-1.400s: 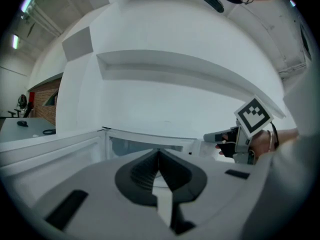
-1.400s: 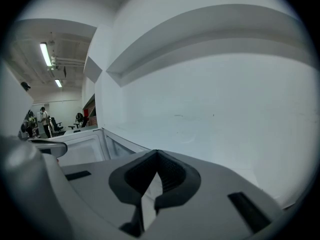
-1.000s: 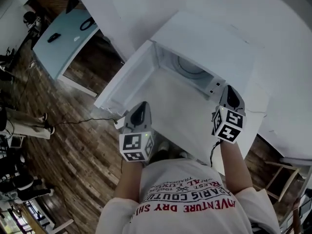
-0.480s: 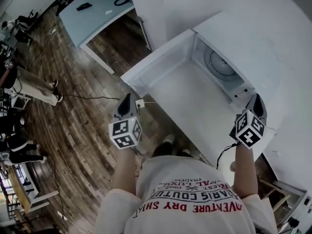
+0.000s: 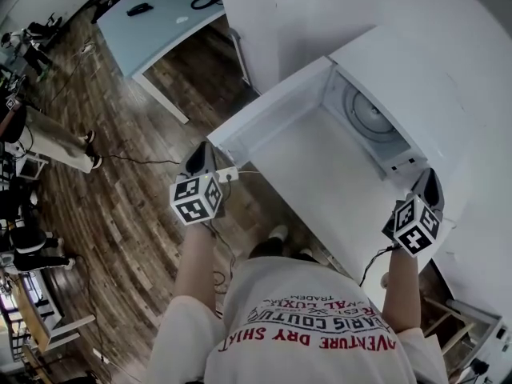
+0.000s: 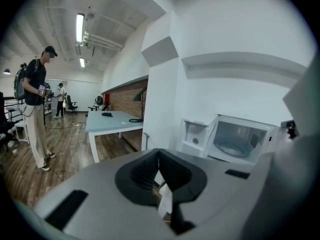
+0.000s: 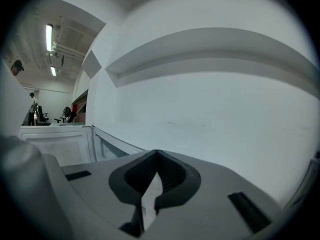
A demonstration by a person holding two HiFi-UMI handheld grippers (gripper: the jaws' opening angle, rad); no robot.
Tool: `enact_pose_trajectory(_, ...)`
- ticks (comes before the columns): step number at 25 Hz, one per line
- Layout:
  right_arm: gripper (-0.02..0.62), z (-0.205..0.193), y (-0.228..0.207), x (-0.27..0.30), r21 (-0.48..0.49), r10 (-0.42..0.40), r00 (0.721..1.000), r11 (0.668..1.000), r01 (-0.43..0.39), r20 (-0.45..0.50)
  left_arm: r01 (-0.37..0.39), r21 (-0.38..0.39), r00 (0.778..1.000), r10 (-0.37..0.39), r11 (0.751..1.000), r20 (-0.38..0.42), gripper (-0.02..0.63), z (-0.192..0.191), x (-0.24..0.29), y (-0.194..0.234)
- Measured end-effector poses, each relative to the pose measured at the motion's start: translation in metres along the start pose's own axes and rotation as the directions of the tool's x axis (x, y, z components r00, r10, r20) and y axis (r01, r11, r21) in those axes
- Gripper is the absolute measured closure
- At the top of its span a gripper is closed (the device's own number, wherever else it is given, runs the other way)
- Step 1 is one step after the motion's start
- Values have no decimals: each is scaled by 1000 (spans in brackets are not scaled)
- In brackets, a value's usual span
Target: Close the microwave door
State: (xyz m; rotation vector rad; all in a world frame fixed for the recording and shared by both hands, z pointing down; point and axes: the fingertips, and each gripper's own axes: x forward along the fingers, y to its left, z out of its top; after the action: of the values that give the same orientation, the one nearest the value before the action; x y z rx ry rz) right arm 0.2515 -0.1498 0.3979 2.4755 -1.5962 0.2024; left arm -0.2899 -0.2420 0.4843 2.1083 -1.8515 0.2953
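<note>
The microwave [image 5: 404,70] stands on the white worktop [image 5: 320,174] with its door [image 5: 268,110] swung wide open to the left, and the round plate [image 5: 370,117] shows inside. The left claw [image 5: 200,157] is closed and empty, just beside the free edge of the door; I cannot tell if it touches. The right claw [image 5: 430,184] is closed on nothing too, near the right front corner of the microwave, facing a white wall [image 7: 215,114]

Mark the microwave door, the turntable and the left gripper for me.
microwave door [image 5: 270,110], head view, inner face of the open panel.
turntable [image 5: 373,118], head view, middle of the round plate.
left gripper [image 5: 205,149], head view, tips of its closed jaws.
</note>
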Motion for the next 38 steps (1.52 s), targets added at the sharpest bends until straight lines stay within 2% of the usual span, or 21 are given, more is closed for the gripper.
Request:
enact_pose_trajectory(3,584,1,-1,-1,25,-14,1000,1000,14,4,28,25,1000,-28,999,-6,600,6,12,-1)
enact_pose_trajectory(8,584,0,0,0,41,-17,1000,999,17,-2,48,-2,999,-48,999,-8,600,7,13,-2)
enact_pose_trajectory(16,584,0,8,-4,58,8,1000,998,-8,-9,118,-3,993,-118,993,-15,600,-3,-16,-24)
enact_pose_trajectory(20,584,1,4,-2,61,42,999,997,-41,-15,167,5,986,-167,986,-18,600,-8,-29,-55)
enact_pose_trajectory(26,584,2,2,2,80,92,995,993,-90,-24,225,-24,974,-226,974,-34,600,-19,-56,-115)
enact_pose_trajectory(34,584,2,4,1,100,151,988,984,-148,-23,364,70,931,-362,929,-43,600,-32,-77,-204)
enact_pose_trajectory(38,584,2,6,-1,100,181,983,979,-178,-23,422,89,906,-419,902,-54,600,-34,-79,-240)
